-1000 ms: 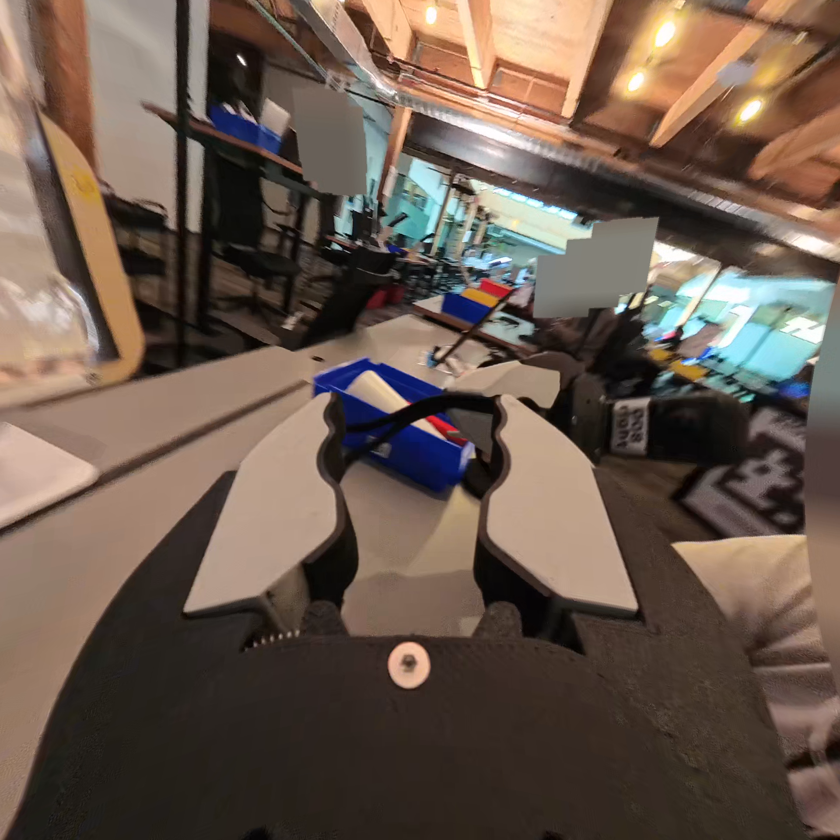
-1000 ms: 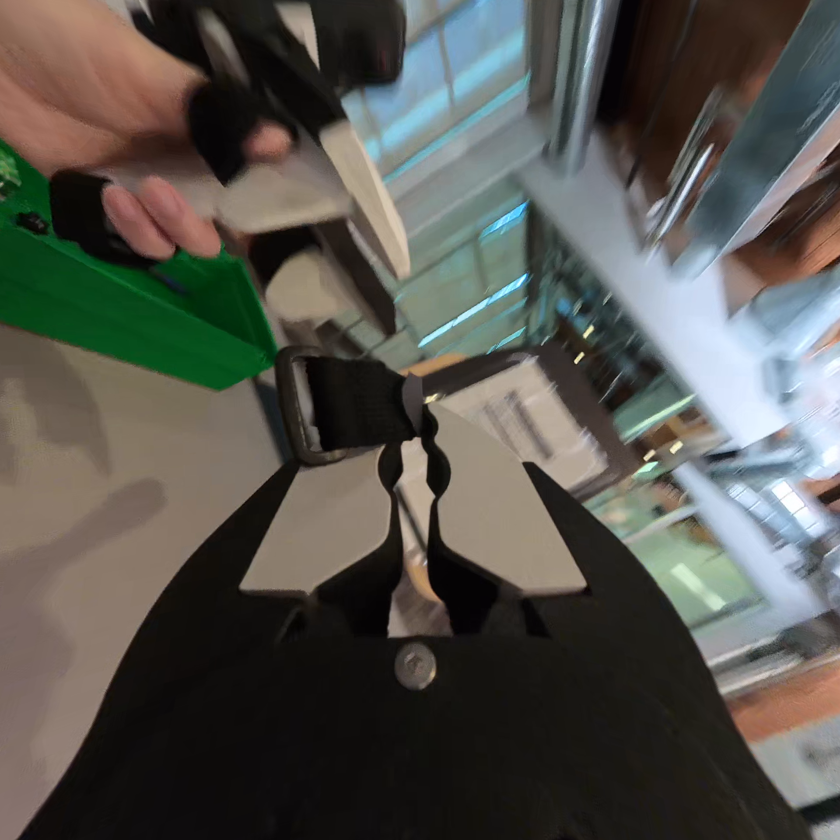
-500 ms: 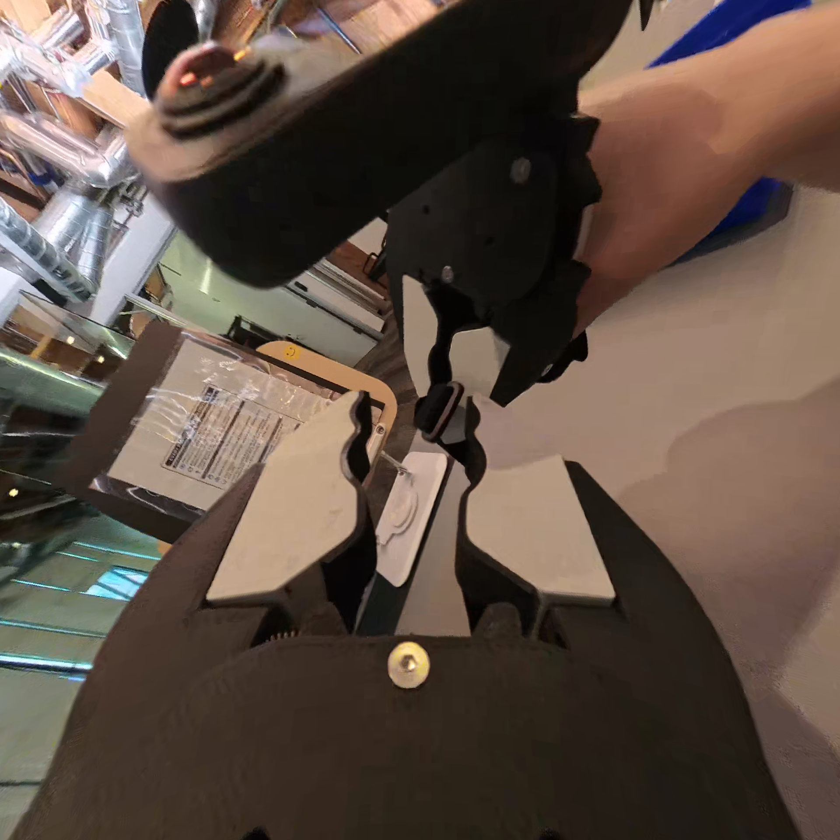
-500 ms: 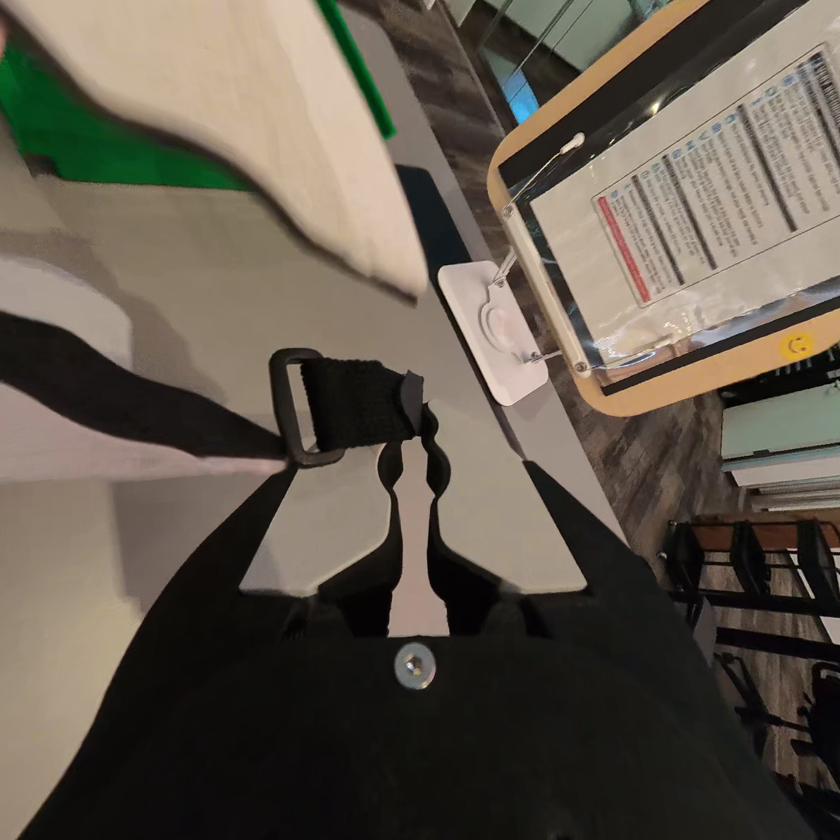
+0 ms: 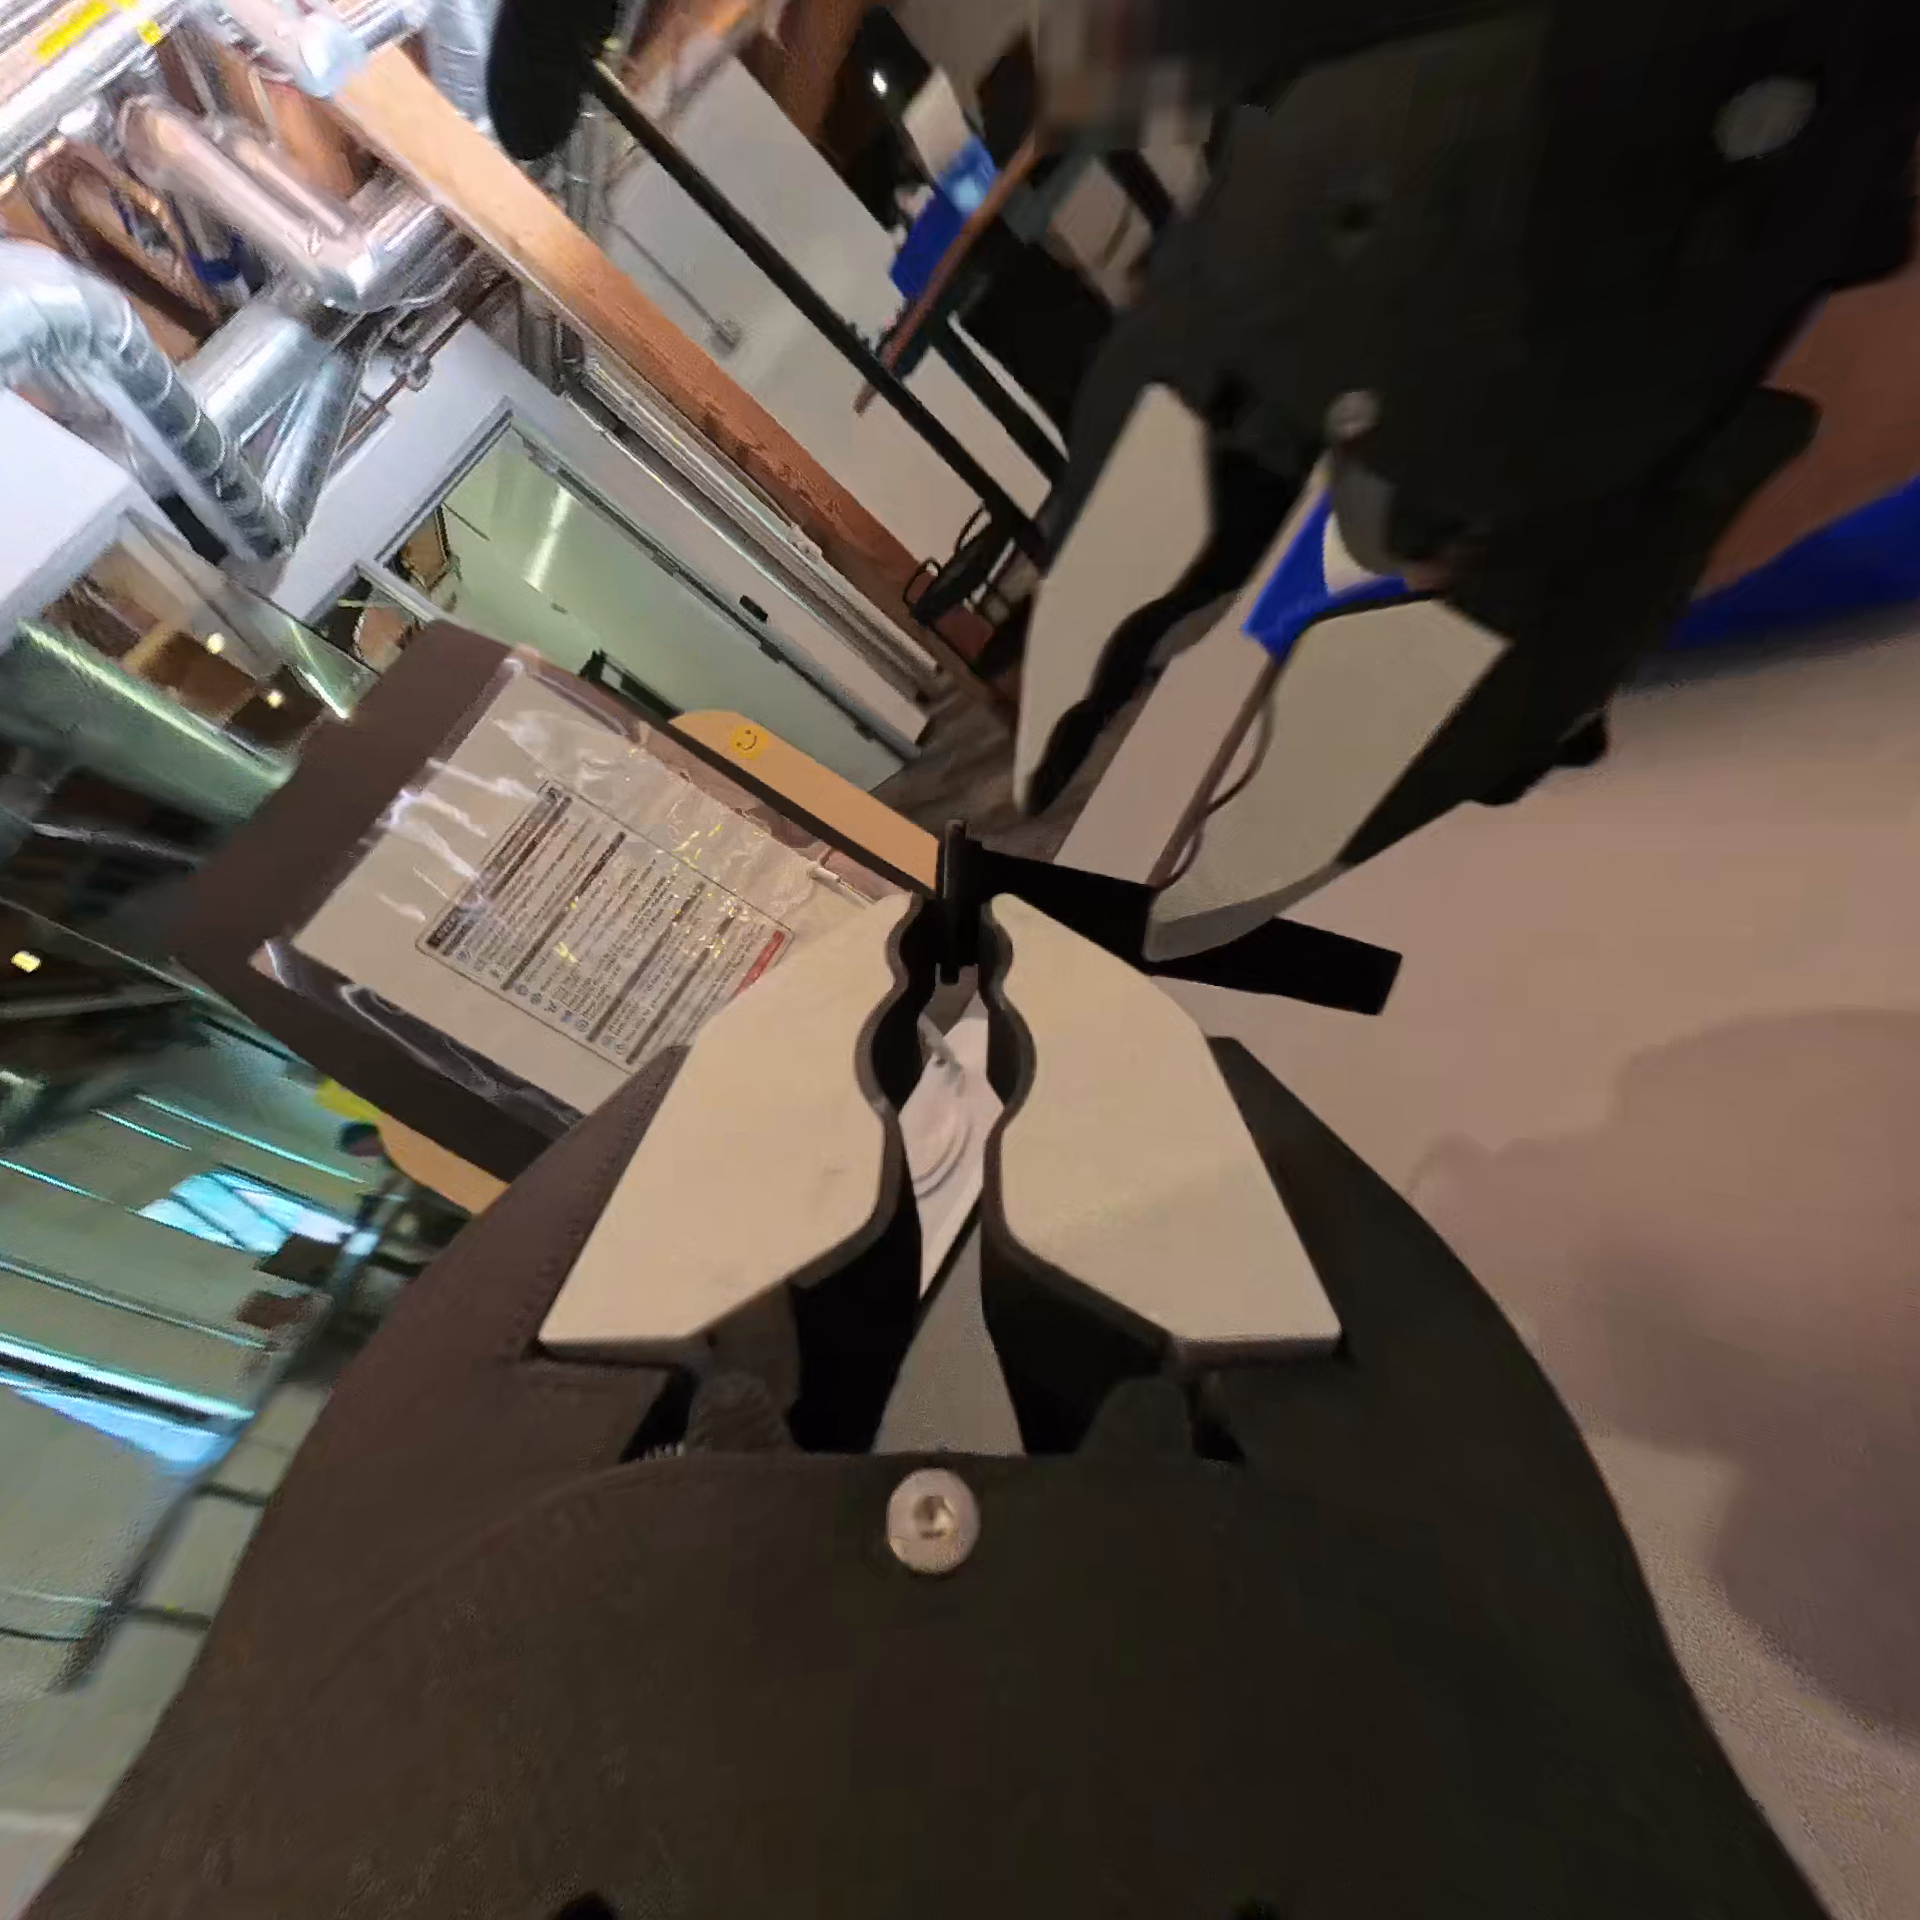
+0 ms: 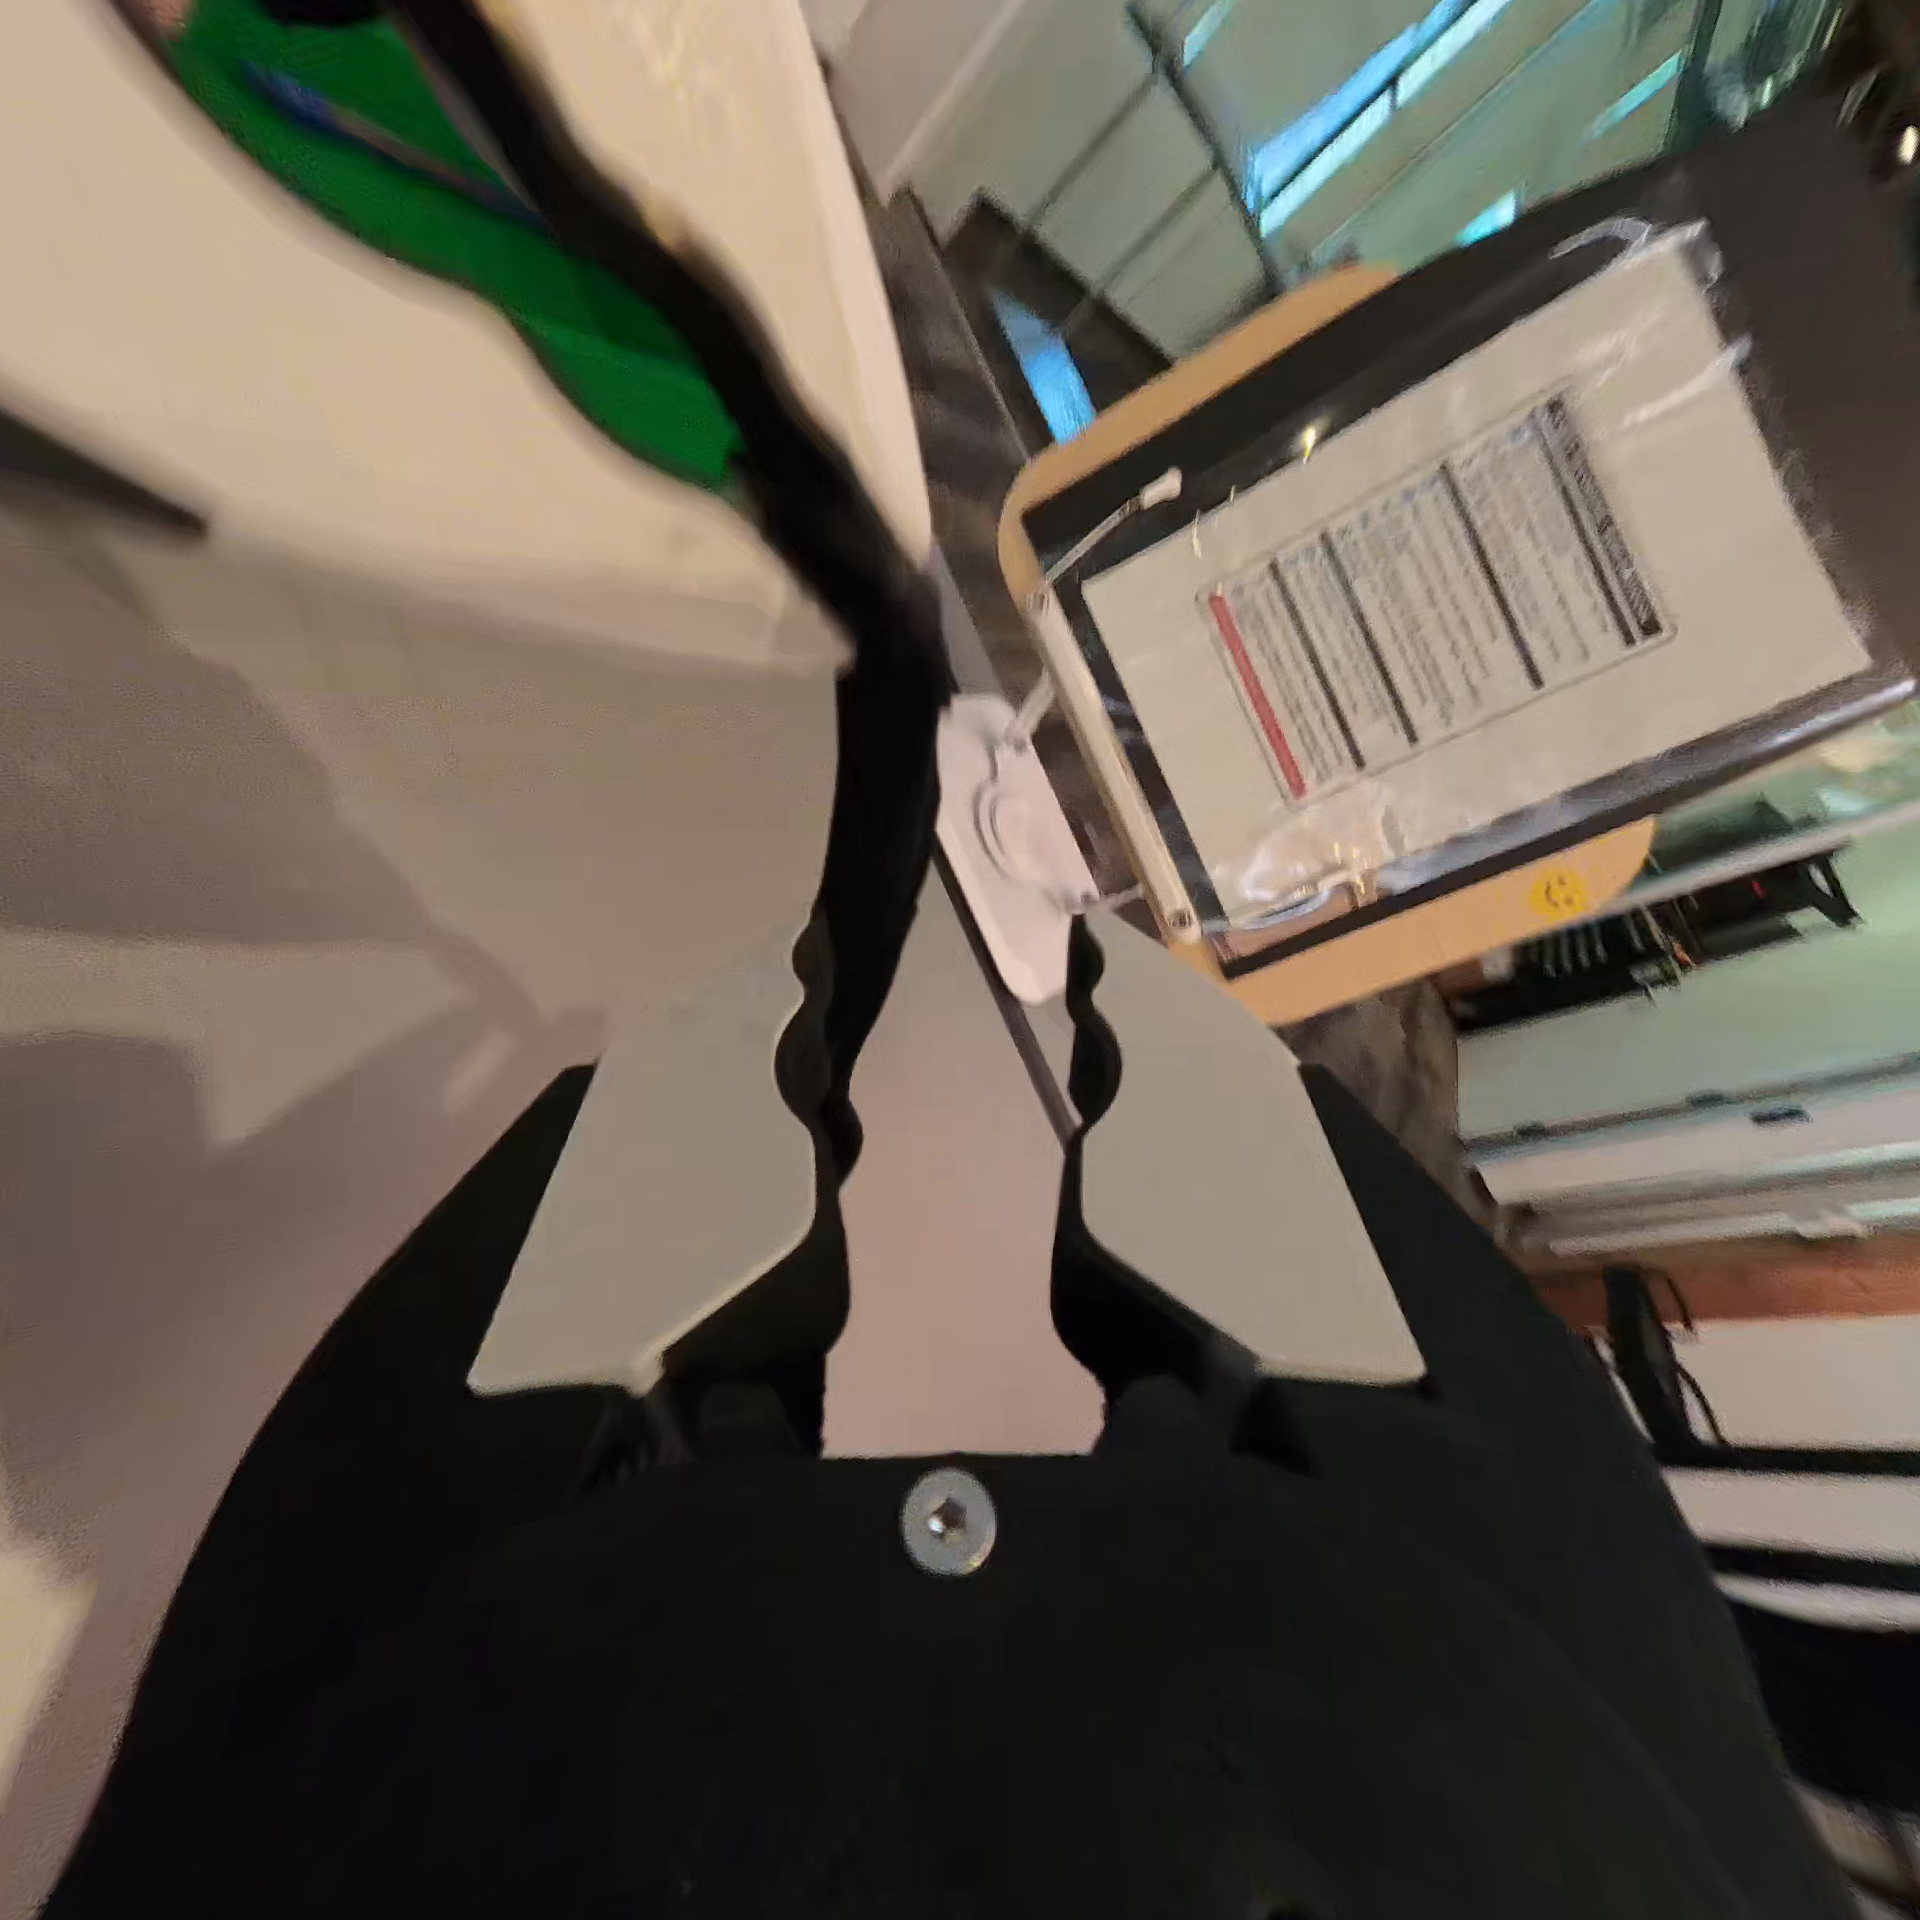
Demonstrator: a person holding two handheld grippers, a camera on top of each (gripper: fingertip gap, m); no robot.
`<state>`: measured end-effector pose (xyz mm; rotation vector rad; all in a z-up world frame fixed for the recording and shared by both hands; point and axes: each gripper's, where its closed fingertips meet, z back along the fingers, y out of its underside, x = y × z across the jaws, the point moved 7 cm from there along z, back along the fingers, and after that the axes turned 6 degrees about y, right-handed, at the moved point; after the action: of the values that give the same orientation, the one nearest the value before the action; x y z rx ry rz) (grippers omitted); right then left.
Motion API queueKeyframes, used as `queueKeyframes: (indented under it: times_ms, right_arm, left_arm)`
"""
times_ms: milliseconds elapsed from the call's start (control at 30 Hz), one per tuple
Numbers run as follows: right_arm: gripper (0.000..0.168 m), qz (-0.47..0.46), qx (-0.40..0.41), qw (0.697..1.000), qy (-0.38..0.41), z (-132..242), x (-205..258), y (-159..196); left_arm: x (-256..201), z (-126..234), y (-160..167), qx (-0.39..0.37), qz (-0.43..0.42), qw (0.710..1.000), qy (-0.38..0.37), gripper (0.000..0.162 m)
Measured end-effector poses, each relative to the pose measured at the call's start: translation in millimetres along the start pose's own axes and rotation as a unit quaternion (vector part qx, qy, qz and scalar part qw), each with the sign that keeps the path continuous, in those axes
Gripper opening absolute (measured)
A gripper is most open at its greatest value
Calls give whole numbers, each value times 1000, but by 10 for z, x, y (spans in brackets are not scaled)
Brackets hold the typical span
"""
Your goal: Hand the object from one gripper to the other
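Observation:
The object is a black webbing strap (image 5: 1278, 966) with a black ring buckle (image 5: 951, 883). In the left wrist view my left gripper (image 5: 954, 925) is shut on the buckle, and the strap trails off to the right above the grey table (image 5: 1610, 1091). My right gripper (image 5: 1096, 862) hangs just above and to the right, jaws apart, no longer holding the strap. In the blurred right wrist view the right gripper (image 6: 951, 945) is open and empty. The left gripper's pale fingers (image 6: 364, 416) fill the upper left there; I cannot make out the strap.
A clear sign holder with a printed sheet on a tan board (image 5: 582, 935) stands at the table edge, also in the right wrist view (image 6: 1455, 665), on a white base (image 6: 1008, 831). A green bin (image 6: 540, 301) and a blue bin (image 5: 1818, 561) sit on the table. There is about 6 cm between the tips of the two grippers.
My right gripper held the strap and has opened and let go. My left gripper was open and has shut on the buckle. The right gripper has drawn back a little.

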<state>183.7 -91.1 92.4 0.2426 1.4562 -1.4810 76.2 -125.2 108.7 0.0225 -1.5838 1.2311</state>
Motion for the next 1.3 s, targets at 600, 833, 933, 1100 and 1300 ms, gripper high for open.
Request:
queueKeyframes:
  times_ms: [600, 833, 933, 1100, 1300]
  right_arm:
    - [63, -263, -520, 794, -175, 568, -504, 12]
    - [69, -117, -508, 840, -150, 650, -11, -366]
    - [70, -58, -500, 854, -130, 684, 207, -512]
    - [69, -6, -500, 864, -59, 730, 362, -645]
    - [60, 116, -472, 870, 79, 693, 478, -651]
  left_arm:
    - [1114, 1027, 277, -306, 368, 877, -41, 7]
    - [1117, 1054, 250, -308, 362, 879, -49, 6]
    - [1120, 1053, 254, -311, 366, 876, -44, 6]
    - [1120, 1059, 243, -313, 365, 875, -45, 6]
    - [1115, 1047, 235, -310, 367, 876, -42, 6]
